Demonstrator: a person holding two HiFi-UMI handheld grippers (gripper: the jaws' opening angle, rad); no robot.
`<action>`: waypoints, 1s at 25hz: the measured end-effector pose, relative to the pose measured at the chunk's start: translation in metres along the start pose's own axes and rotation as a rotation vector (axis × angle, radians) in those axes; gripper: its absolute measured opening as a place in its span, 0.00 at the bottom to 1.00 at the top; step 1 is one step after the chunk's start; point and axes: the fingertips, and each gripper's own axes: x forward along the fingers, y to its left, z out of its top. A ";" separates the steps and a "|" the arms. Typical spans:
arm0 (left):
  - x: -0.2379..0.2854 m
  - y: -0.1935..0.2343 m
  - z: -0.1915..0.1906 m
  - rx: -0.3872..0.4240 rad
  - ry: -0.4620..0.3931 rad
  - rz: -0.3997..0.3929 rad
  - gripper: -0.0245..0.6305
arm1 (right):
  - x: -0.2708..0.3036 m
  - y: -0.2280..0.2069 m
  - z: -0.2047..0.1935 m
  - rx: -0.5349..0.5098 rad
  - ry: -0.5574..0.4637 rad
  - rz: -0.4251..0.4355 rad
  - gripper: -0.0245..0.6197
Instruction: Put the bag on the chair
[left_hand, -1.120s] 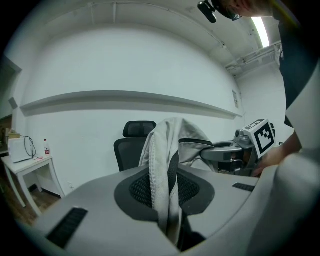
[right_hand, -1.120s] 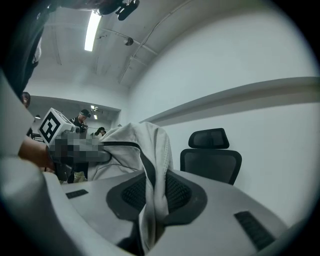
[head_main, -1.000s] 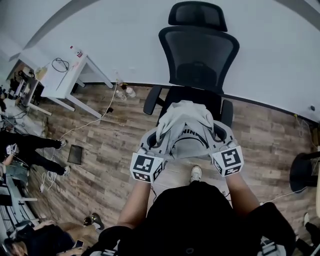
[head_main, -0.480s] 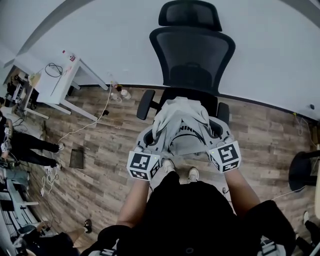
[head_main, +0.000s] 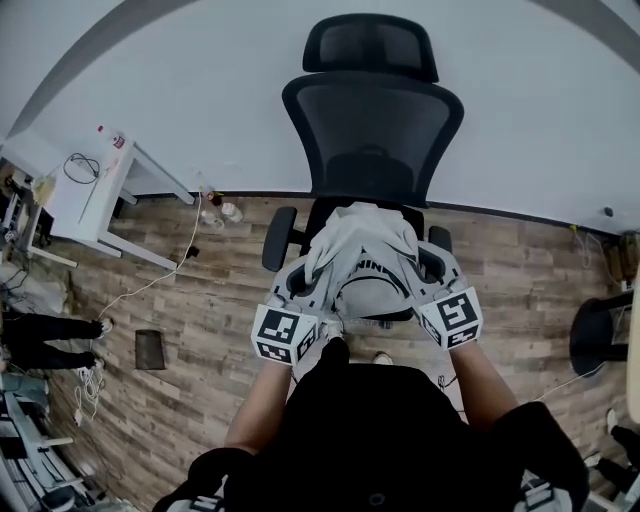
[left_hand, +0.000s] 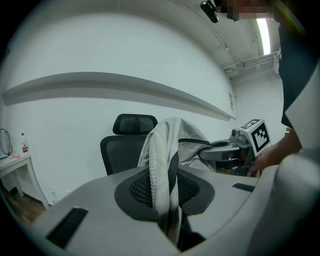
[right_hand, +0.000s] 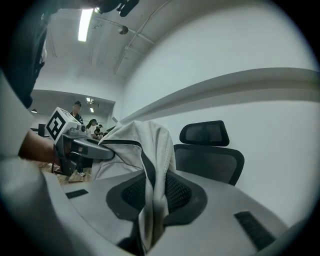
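The left gripper (head_main: 300, 287) and the right gripper (head_main: 433, 268) each have their jaws nearly closed, pinching a fold of the one pale grey bag (head_main: 362, 245). Only the black letters "NIN" on it can be read. The bag hangs between the two grippers over the front of the seat of a single black mesh office chair (head_main: 372, 130), which stands against the white wall (head_main: 540, 120).
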 end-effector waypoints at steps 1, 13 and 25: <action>0.004 0.004 0.002 0.005 -0.002 -0.017 0.15 | 0.004 -0.002 0.001 -0.002 -0.002 -0.006 0.15; 0.075 0.070 0.009 0.001 0.005 -0.170 0.15 | 0.072 -0.039 0.001 0.049 0.032 -0.178 0.15; 0.137 0.095 -0.007 -0.008 0.062 -0.266 0.15 | 0.108 -0.078 -0.029 0.120 0.078 -0.262 0.15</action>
